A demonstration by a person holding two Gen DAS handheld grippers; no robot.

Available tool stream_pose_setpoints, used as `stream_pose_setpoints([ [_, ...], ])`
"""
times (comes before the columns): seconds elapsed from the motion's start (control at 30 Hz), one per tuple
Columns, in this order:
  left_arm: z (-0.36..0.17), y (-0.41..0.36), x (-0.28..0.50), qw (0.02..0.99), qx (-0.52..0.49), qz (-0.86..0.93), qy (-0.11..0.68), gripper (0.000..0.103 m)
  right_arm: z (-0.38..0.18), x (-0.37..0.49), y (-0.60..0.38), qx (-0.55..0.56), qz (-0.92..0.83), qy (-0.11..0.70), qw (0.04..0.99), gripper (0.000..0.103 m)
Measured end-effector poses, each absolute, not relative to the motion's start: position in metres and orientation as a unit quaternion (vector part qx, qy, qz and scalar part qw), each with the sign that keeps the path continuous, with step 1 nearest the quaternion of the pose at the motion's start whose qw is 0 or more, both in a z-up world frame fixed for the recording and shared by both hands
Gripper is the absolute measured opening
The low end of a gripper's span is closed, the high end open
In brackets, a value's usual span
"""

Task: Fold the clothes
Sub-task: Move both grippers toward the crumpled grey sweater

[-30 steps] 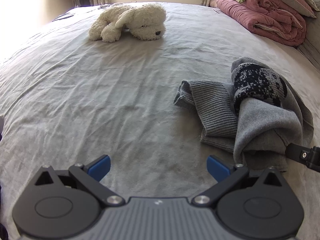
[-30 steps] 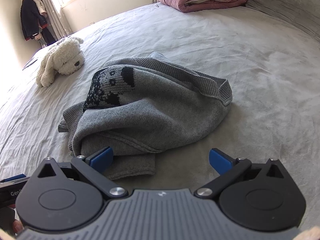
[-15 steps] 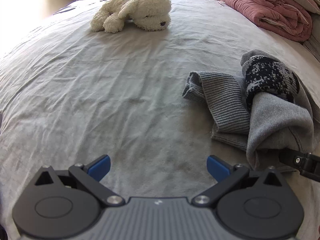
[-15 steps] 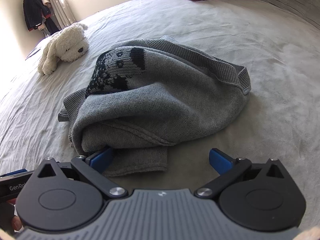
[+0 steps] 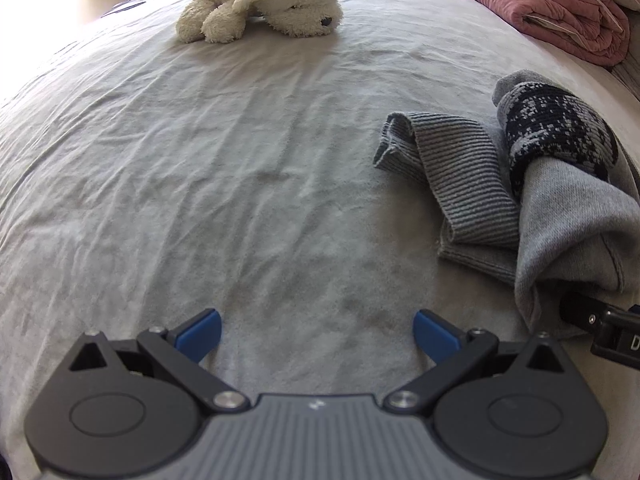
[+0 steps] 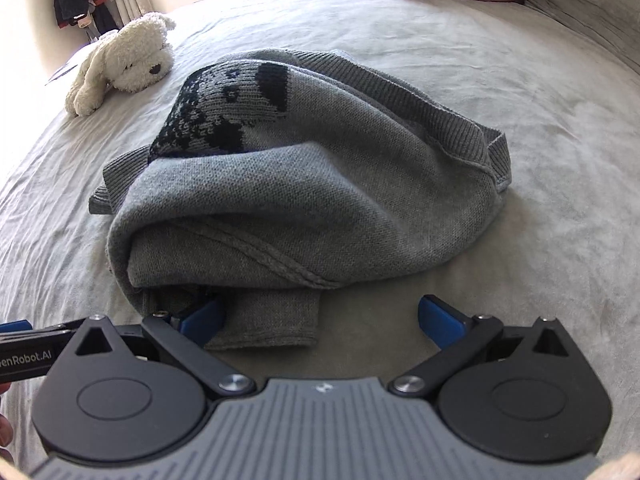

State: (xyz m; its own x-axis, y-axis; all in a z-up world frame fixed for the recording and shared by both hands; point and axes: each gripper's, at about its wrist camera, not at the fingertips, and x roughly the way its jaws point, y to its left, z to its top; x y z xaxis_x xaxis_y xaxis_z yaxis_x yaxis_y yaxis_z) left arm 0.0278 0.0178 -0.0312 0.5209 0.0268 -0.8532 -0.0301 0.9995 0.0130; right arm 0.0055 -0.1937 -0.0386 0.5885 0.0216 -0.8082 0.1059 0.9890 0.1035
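Bed [image 5: 200, 160] wide and bare ahead of left tongs [image 5: 316, 332], spread wide, holding nothing. Grey sweater [image 6: 304, 184] heaped just ahead of right tongs [image 6: 320, 320], also spread and unloaded; left blue pad [image 6: 204, 316] tucked at the lower hem. Judgement: pinch one layer of hem only, bring left tongs to the ribbed edge [image 5: 460, 168], then draw apart to flatten. Stuffed dog [image 5: 264, 0] well beyond.
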Motion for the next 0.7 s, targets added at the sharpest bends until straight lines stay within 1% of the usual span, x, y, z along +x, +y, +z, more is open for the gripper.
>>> stream_pose_setpoints([
  [0.37, -0.034, 0.017, 0.027, 0.877, 0.008, 0.011, 0.481, 0.103, -0.034, -0.008, -0.198, 0.047, -0.018, 0.462, 0.886, 0.103],
  [0.7, -0.036, 0.019, 0.024, 0.882, 0.009, 0.002, 0.471, 0.103, -0.028, -0.029, -0.211, 0.052, -0.022, 0.463, 0.885, 0.103],
])
